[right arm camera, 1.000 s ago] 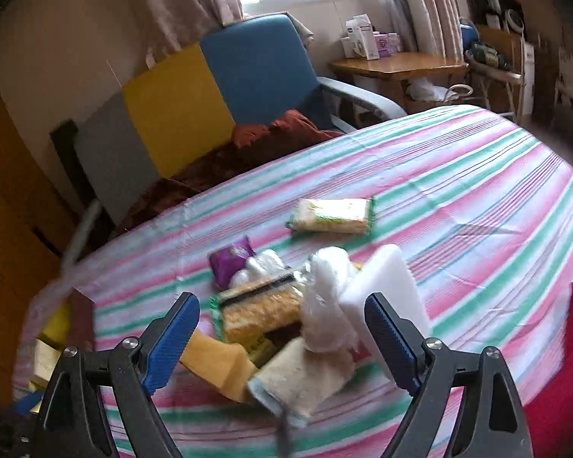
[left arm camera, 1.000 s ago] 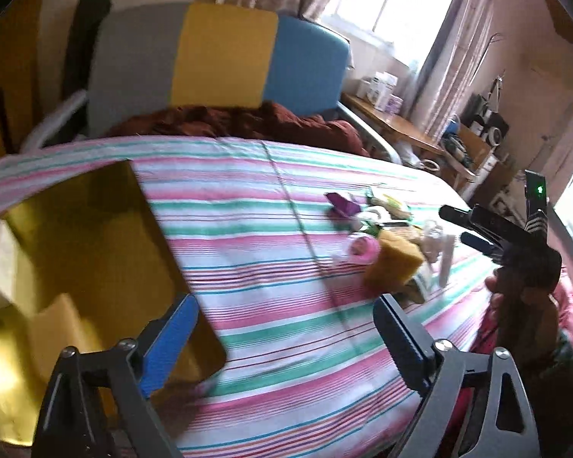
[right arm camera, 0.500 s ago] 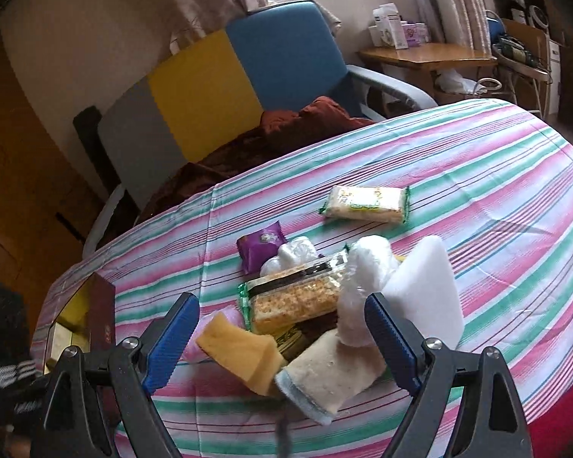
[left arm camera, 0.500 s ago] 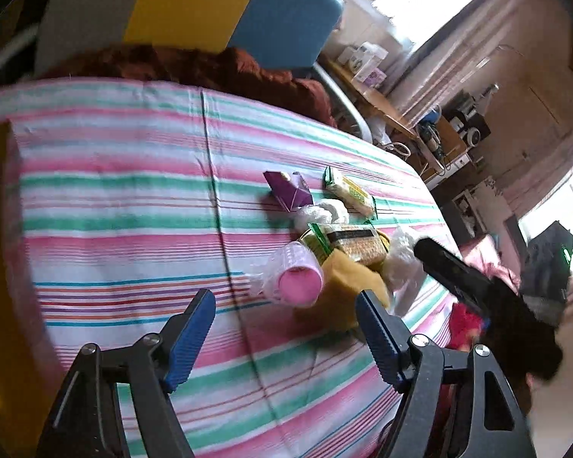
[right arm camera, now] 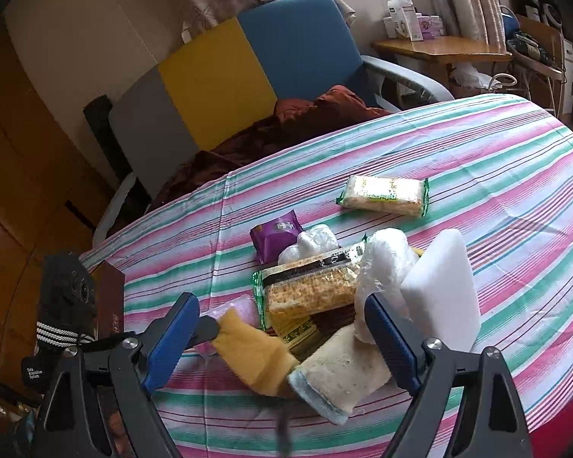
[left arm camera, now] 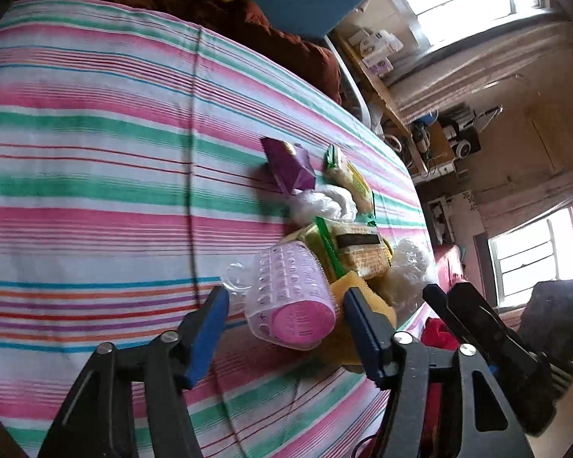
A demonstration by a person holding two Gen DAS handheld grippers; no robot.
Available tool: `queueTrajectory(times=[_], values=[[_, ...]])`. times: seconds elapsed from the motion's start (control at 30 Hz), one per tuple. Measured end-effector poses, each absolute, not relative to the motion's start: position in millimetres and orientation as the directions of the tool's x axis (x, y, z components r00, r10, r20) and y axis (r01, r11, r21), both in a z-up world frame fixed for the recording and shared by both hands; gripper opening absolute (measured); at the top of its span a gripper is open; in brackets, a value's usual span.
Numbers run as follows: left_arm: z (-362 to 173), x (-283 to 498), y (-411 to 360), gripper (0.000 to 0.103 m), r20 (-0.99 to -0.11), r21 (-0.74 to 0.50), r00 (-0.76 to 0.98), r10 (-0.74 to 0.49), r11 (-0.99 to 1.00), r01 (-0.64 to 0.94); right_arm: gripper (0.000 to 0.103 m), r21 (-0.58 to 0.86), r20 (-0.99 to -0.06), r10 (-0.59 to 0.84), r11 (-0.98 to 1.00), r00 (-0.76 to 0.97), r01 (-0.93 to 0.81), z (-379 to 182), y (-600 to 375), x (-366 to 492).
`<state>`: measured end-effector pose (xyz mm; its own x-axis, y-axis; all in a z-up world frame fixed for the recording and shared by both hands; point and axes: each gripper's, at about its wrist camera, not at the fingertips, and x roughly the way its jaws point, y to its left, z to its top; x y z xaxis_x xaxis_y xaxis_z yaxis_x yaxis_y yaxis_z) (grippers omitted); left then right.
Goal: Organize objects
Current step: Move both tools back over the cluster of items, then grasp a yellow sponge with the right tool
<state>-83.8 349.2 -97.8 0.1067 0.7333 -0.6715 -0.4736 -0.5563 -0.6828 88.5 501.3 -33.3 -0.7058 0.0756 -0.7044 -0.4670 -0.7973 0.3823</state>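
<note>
The left gripper (left arm camera: 282,330) has its two blue pads on either side of the pink hair roller (left arm camera: 292,297). Its jaws have just been closing, and the roller sits between them, but there is still a small gap on each side, so it is not squeezed yet. The roller lies on its side on the striped counter (left arm camera: 95,198), with its round pink end facing the gripper. It looks very light, hollow and a bit bendy, with little bumps all over, so it should not slip much. I think the best place to hold it is across the middle of its round body, with a soft squeeze so it does not squash or pop out. Touching the roller on its far side is a yellow sponge (left arm camera: 357,290). Just behind the roller is a cracker packet (left arm camera: 357,246), then a crinkly clear plastic bag (left arm camera: 322,200), and farther back a purple snack pouch (left arm camera: 290,168). The right gripper (right arm camera: 282,337) hangs wide open over the same pile, beside the roller, holding nothing.
</note>
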Motion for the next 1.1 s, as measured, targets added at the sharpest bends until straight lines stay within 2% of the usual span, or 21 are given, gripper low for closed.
queueTrajectory(times=[0.07, 0.13, 0.33, 0.47, 0.57, 0.63, 0.73, 0.83, 1.1], values=[[-98.4, -85.6, 336.7, 0.056, -0.670, -0.686, 0.098, 0.736, -0.564, -0.459, 0.090, 0.386, -0.708, 0.050, -0.809, -0.705, -0.444, -34.7, 498.1, 85.2], [-99.3, -86.0, 326.1, 0.046, -0.654, -0.706, 0.105, 0.749, -0.554, -0.441, 0.089, 0.382, -0.714, 0.024, -0.824, -0.699, -0.419, -36.7, 492.7, 81.4], [-88.0, -77.1, 317.1, 0.046, -0.705, -0.626, 0.041, 0.708, -0.594, -0.505, 0.088, 0.325, -0.768, -0.029, -0.878, -0.640, -0.350, -48.1, 470.3, 65.0], [-70.5, -57.2, 325.8, 0.046, -0.769, -0.414, -0.097, 0.632, -0.608, -0.678, 0.088, 0.313, -0.783, -0.009, -0.870, -0.622, -0.381, -51.9, 474.7, 64.7], [-70.3, -43.2, 331.9, 0.046, -0.806, -0.251, -0.182, 0.564, -0.603, -0.757, 0.089, 0.334, -0.782, 0.004, -0.842, -0.623, -0.424, -52.6, 484.3, 67.9], [-72.8, -37.6, 331.3, 0.046, -0.820, -0.190, -0.202, 0.535, -0.588, -0.786, 0.089, 0.363, -0.771, -0.014, -0.832, -0.637, -0.420, -51.5, 487.4, 69.8], [-82.6, -37.4, 329.4, 0.046, -0.847, -0.155, -0.190, 0.496, -0.573, -0.805, 0.089, 0.377, -0.770, -0.052, -0.841, -0.636, -0.387, -52.0, 483.0, 65.5], [-91.3, -42.9, 324.1, 0.047, -0.855, -0.175, -0.173, 0.489, -0.587, -0.791, 0.089, 0.396, -0.772, -0.102, -0.850, -0.628, -0.348, -54.7, 477.2, 61.3], [-100.0, -40.5, 329.4, 0.046, -0.841, -0.169, -0.195, 0.505, -0.588, -0.791, 0.089, 0.432, -0.776, -0.219, -0.868, -0.592, -0.245, -60.6, 456.1, 54.1]])
